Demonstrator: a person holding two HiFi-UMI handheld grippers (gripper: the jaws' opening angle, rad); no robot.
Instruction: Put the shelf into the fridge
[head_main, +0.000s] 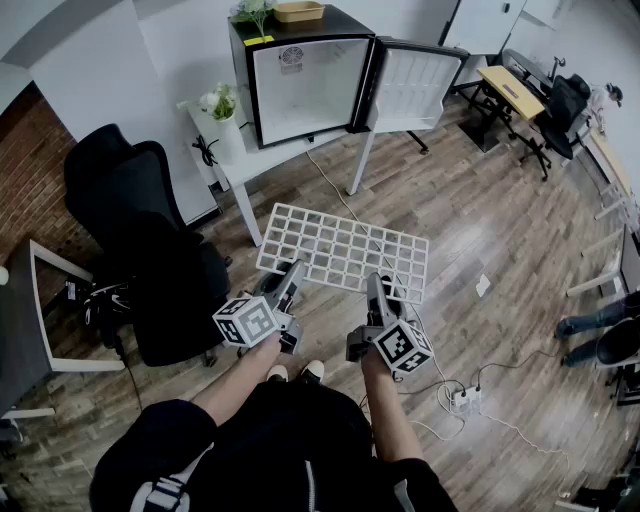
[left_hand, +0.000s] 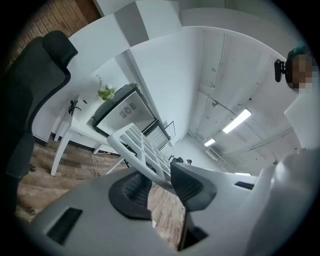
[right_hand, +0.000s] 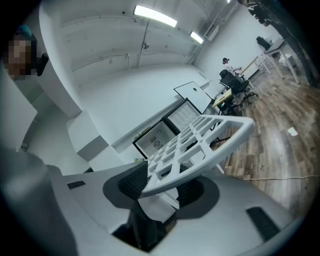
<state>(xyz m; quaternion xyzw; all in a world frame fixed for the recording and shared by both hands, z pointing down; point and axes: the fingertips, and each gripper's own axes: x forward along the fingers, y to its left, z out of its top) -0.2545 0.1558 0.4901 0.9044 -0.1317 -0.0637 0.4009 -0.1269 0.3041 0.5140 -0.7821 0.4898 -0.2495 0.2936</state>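
Left gripper (head_main: 290, 274), right gripper (head_main: 378, 286) fingers clamp shelf (head_main: 343, 248) near edge — long axis crosswise; open fridge (head_main: 305, 88) straight ahead on tabletop (head_main: 238, 160), well apart.

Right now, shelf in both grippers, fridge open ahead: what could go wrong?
1. The left gripper and right gripper pinch only the near edge of the white plastic grid shelf. Its far end could sag or twist out.
2. A white cable trails over the wooden floor towards the small black fridge, so a trip is possible.
3. The shelf sits skewed to the fridge opening and may catch the frame.
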